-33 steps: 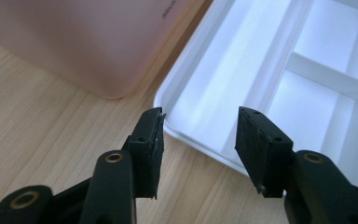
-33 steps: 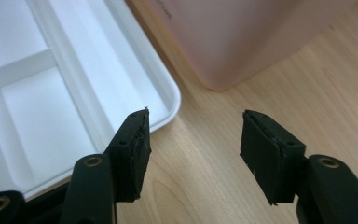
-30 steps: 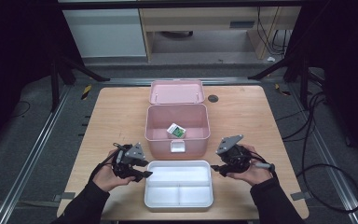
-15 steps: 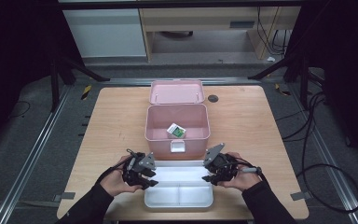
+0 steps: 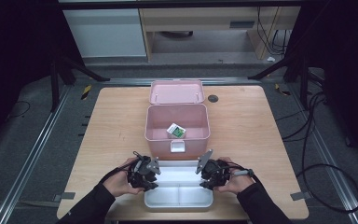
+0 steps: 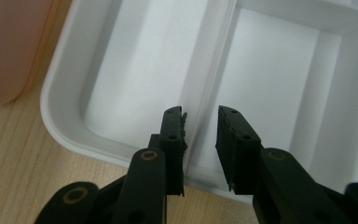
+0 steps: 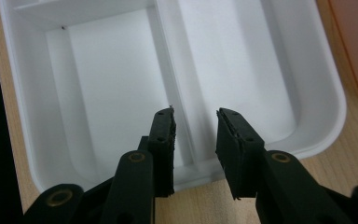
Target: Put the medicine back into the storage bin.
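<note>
A white divided tray [image 5: 179, 193] lies at the table's front edge, with nothing in it. My left gripper [image 5: 154, 173] is at its left end and my right gripper [image 5: 203, 173] at its right end, each in a hand. In the left gripper view, my left gripper [image 6: 200, 137] is open, its jaws either side of the tray's divider [image 6: 216, 70] over the end wall. In the right gripper view, my right gripper [image 7: 195, 137] is open in the same way over the divider [image 7: 175, 70]. Neither holds anything.
An open pink box [image 5: 154, 125] stands just behind the tray, its lid [image 5: 176, 91] folded back. A small green and white packet [image 5: 176, 131] lies inside it. A dark round hole [image 5: 213, 98] marks the table's far right. Bare wood lies on both sides.
Both grippers have moved inward and forward from the tray's sides to its two ends. The tray and box have not moved.
</note>
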`<state>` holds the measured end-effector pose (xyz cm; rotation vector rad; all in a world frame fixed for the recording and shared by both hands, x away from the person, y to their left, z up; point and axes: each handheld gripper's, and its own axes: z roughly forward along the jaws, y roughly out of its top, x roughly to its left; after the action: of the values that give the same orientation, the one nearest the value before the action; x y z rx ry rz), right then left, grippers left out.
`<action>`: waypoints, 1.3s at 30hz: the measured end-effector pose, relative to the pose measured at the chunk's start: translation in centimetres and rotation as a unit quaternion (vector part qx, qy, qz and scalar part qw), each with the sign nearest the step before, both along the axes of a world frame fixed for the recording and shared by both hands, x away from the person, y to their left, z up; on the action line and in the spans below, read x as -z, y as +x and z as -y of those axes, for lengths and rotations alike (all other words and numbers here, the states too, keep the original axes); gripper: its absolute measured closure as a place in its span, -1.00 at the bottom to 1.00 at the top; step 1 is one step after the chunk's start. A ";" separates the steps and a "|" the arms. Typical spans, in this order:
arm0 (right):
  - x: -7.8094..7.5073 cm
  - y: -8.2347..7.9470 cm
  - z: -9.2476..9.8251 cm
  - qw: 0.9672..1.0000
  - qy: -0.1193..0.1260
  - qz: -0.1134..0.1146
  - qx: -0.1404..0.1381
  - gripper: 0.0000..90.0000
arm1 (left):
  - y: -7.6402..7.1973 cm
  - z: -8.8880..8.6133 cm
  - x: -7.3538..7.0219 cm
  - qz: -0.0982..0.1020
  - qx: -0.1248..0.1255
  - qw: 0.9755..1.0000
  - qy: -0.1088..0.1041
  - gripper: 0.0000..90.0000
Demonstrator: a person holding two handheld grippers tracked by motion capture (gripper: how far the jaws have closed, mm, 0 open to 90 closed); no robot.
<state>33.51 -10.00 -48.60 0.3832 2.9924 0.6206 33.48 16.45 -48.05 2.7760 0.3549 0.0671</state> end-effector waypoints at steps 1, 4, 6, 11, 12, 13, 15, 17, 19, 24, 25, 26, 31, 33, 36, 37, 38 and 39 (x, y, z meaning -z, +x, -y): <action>0.1 0.0 -0.1 1.000 -0.004 0.001 -0.004 0.53 | 0.0 0.0 0.1 -0.001 0.002 1.000 0.001 0.61; 0.3 0.0 -0.3 1.000 -0.011 0.000 -0.008 0.57 | 0.1 0.2 0.2 -0.004 0.003 1.000 0.006 0.64; 0.5 0.0 -0.5 1.000 -0.017 -0.001 -0.012 0.60 | 0.1 0.2 0.3 -0.005 0.006 1.000 0.007 0.65; 0.9 0.0 -0.9 0.999 -0.026 -0.004 -0.022 0.68 | 0.2 0.3 0.4 -0.010 0.008 1.000 0.008 0.73; 0.9 0.1 -0.9 0.999 -0.027 -0.004 -0.021 0.71 | 0.3 0.3 0.5 -0.010 0.008 1.000 0.009 0.74; 0.9 0.1 -0.9 0.999 -0.028 -0.005 -0.020 0.72 | 0.3 0.3 0.5 -0.011 0.010 1.000 0.010 0.75; 0.9 0.2 -1.0 0.999 -0.029 -0.005 -0.019 0.75 | 0.3 0.4 0.6 -0.010 0.012 1.000 0.016 0.79; 0.9 0.2 -1.0 0.999 -0.031 -0.006 -0.020 0.80 | 0.4 0.5 0.6 -0.011 0.015 1.000 0.019 0.84; 0.9 0.3 -1.0 0.999 -0.032 -0.007 -0.020 0.84 | 0.4 0.5 0.6 -0.011 0.019 1.000 0.022 0.84; 0.8 0.5 -1.1 0.999 -0.033 -0.013 -0.021 0.85 | 0.5 0.6 0.6 -0.016 0.029 0.999 0.026 0.87; 0.8 0.5 -1.1 0.999 -0.034 -0.011 -0.021 0.85 | 0.6 0.5 0.6 -0.019 0.032 0.999 0.026 0.88; 0.8 0.5 -1.2 0.999 -0.036 -0.011 -0.022 0.85 | 0.6 0.5 0.6 -0.020 0.034 0.999 0.027 0.89; 0.7 0.7 -1.3 0.999 -0.039 -0.013 -0.024 0.86 | 0.7 0.6 0.5 -0.023 0.046 0.998 0.034 0.91; 0.7 0.7 -1.3 0.999 -0.040 -0.015 -0.026 0.87 | 0.7 0.6 0.5 -0.024 0.046 0.998 0.033 0.91; 0.3 0.6 -1.2 0.999 -0.035 -0.018 -0.027 0.87 | 0.5 0.7 0.1 -0.025 0.050 0.998 0.034 0.91; -0.1 0.5 -1.1 0.999 -0.033 -0.019 -0.028 0.87 | 0.5 0.7 -0.1 -0.025 0.050 0.998 0.033 0.92; -0.3 0.5 -1.0 0.999 -0.032 -0.019 -0.029 0.87 | 0.4 0.8 -0.3 -0.023 0.050 0.998 0.033 0.92; -0.4 0.4 -0.9 0.999 -0.030 -0.020 -0.029 0.87 | 0.3 0.8 -0.4 -0.022 0.050 0.998 0.032 0.92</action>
<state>33.94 -9.06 -48.16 0.3100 3.0618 0.5335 33.74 15.67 -47.61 2.8584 0.2281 -0.0083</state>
